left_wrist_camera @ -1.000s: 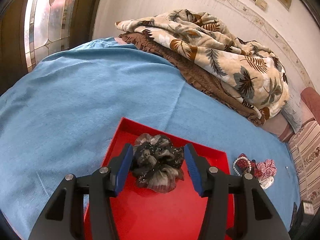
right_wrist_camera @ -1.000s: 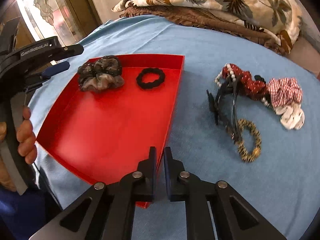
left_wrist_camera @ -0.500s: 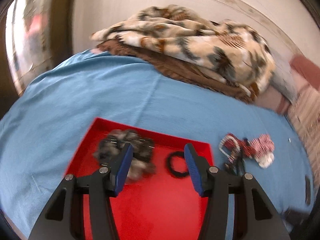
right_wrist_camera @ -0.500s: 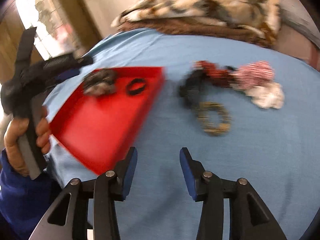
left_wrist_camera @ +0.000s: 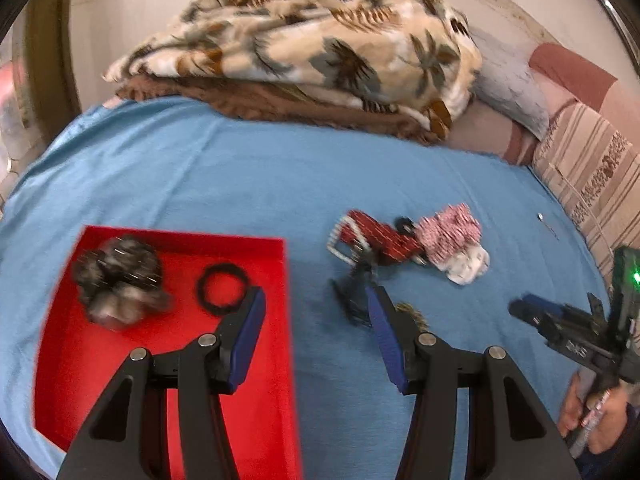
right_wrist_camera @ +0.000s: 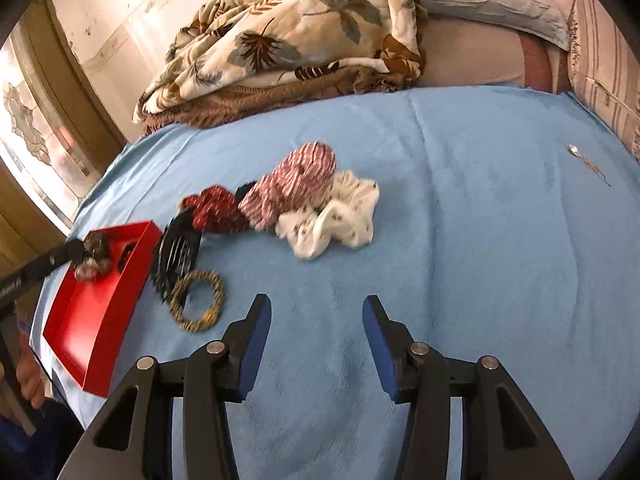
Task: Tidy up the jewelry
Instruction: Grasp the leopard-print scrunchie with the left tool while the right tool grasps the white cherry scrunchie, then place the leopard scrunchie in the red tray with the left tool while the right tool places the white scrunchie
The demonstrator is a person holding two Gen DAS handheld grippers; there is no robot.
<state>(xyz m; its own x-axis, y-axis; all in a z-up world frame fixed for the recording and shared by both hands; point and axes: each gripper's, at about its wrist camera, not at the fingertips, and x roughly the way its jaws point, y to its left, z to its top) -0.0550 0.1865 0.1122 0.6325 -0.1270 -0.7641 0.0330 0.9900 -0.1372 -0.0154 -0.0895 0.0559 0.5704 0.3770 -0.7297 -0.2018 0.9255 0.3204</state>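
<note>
Reaching for the loose pile is the step judged in hand. The gold beaded bracelet (right_wrist_camera: 197,301) lies apart from the tangle on the blue bedsheet (right_wrist_camera: 460,240), so it should be straddled first, then carried to the red tray (right_wrist_camera: 96,320). Right hand-held gripper (right_wrist_camera: 317,334): jaws have just been opening, nothing between them. Left hand-held gripper (left_wrist_camera: 316,330): parted, empty, over the tray edge.
</note>
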